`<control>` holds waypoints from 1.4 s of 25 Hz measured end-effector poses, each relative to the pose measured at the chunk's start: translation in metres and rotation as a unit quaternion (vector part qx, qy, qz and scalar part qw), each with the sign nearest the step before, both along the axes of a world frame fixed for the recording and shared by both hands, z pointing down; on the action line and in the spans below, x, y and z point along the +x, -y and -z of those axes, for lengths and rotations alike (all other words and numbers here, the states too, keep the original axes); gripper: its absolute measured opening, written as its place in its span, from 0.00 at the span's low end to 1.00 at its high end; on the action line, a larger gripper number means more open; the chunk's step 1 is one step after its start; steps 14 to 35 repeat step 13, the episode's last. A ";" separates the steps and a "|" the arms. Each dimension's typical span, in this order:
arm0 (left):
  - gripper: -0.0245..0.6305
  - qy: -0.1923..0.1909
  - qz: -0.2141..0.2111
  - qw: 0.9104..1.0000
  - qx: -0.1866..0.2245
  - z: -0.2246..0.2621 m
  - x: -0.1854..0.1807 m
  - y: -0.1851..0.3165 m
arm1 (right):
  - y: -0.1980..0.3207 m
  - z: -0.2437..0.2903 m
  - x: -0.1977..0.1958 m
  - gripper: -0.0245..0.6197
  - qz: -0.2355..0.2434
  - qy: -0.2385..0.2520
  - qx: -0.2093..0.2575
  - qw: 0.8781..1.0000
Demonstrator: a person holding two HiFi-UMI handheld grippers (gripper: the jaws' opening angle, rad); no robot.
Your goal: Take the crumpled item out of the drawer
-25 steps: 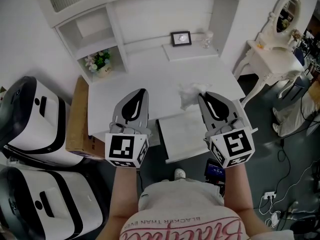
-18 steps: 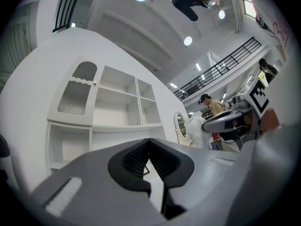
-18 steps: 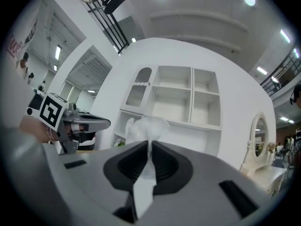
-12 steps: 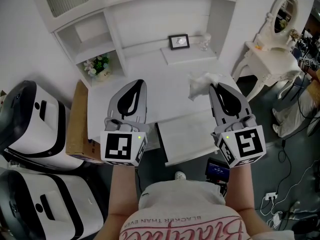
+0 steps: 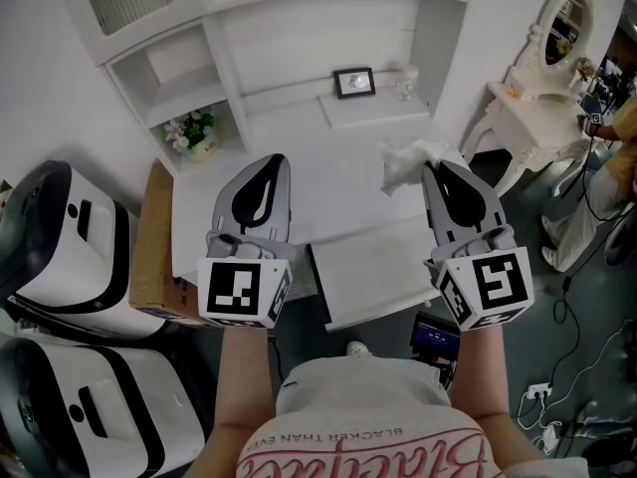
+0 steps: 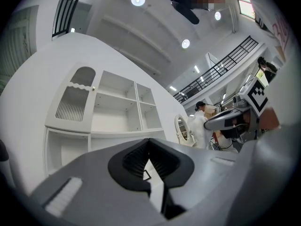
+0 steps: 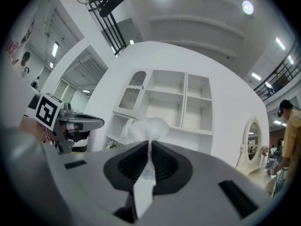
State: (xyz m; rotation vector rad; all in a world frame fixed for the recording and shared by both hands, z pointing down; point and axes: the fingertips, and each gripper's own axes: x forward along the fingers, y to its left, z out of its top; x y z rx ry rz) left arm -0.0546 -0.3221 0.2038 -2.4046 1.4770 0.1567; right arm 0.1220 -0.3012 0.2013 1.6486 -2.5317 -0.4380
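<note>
The crumpled item point(image 5: 406, 163), judged light, soft and tearable, is pinched at its edge by the right tongs point(image 5: 439, 170), clear of the drawer point(image 5: 373, 267); the left tongs point(image 5: 271, 163) are closed, empty.

We are seeing the crumpled item point(image 5: 410, 162) only in part, its lower end lying hidden between the right gripper's point(image 5: 438, 170) pads. At nine o'clock the white-and-black cases point(image 5: 60, 237) are running off the frame's edge; the framed picture point(image 5: 355, 82) at twelve o'clock is proving too small to read.
</note>
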 end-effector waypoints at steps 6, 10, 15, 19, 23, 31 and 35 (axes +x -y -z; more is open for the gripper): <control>0.05 0.002 -0.003 1.000 0.001 -0.001 0.003 0.002 | 0.002 -0.001 0.004 0.08 -0.003 -0.004 0.001 1.000; 0.05 0.001 -0.003 1.000 0.001 0.000 0.005 0.004 | 0.003 -0.001 0.007 0.08 -0.004 -0.004 -0.001 1.000; 0.05 -0.003 0.003 1.000 0.001 0.001 0.005 0.005 | 0.004 -0.002 0.008 0.08 -0.004 -0.005 -0.004 1.000; 0.05 -0.003 0.003 1.000 0.001 0.001 0.005 0.005 | 0.004 -0.002 0.008 0.08 -0.004 -0.005 -0.004 1.000; 0.05 -0.003 0.003 1.000 0.001 0.001 0.005 0.005 | 0.004 -0.002 0.008 0.08 -0.004 -0.005 -0.004 1.000; 0.05 -0.003 0.003 1.000 0.001 0.001 0.005 0.005 | 0.004 -0.002 0.008 0.08 -0.004 -0.005 -0.004 1.000; 0.05 -0.003 0.003 1.000 0.001 0.001 0.005 0.005 | 0.004 -0.002 0.008 0.08 -0.004 -0.005 -0.004 1.000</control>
